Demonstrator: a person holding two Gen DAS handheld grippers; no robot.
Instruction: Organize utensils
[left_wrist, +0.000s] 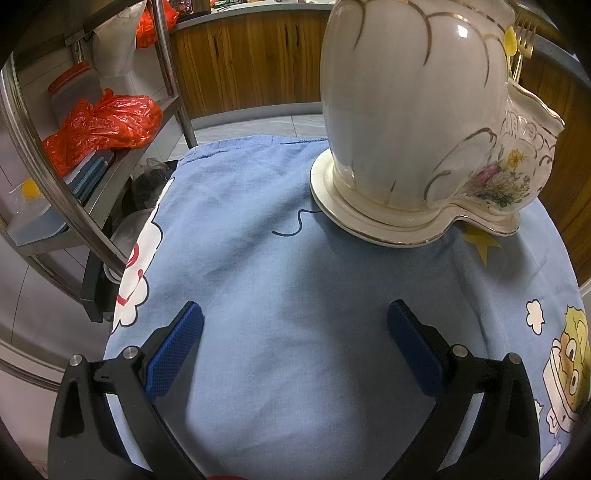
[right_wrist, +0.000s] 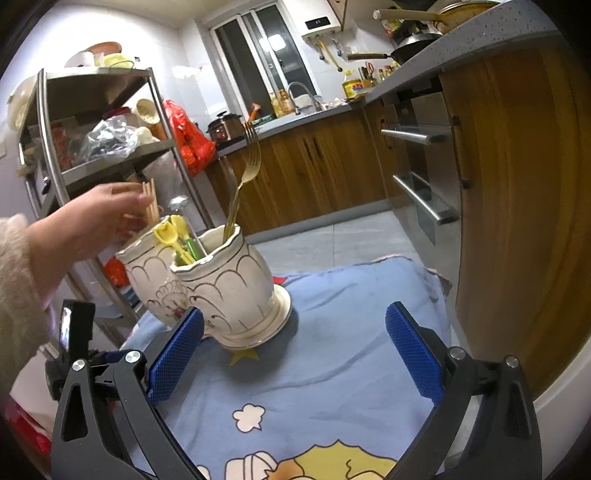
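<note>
A cream ceramic utensil holder with gilt scallop lines and a painted flower spray (right_wrist: 236, 284) is standing upright on the blue cartoon-printed cloth (right_wrist: 332, 369) that is covering the counter. It is a joined pair of pots sharing one flared base. In the left wrist view the same holder (left_wrist: 413, 122) is filling the upper right, sitting toward the far edge of the cloth (left_wrist: 277, 295).

A gold metal fork (right_wrist: 242, 184) is leaning in the nearer pot, handle down inside, long axis close to vertical but tilting to the right as it rises, tines pointing up. Its tines are peeking past the holder's rim in the left wrist view (left_wrist: 524, 33). Yellow plastic shovel-shaped spoons (right_wrist: 173, 230) are standing in the holder beside a green-handled piece, their bowls upward. A bundle of pale wooden chopsticks (right_wrist: 151, 201) is rising nearly straight up from the farther pot.

A bare hand with a fuzzy beige sleeve (right_wrist: 99, 218) is reaching in from the left, its fingers at the chopsticks; whether they are gripping them is unclear.

The left gripper (left_wrist: 295, 325) is hovering over bare cloth, its blue-padded jaws spread wide and holding nothing. The right gripper (right_wrist: 295, 325) is likewise standing with jaws wide apart and unloaded, the holder's base just beyond its left pad. A steel shelving rack (right_wrist: 110, 147) with bags and bowls is standing behind.
</note>
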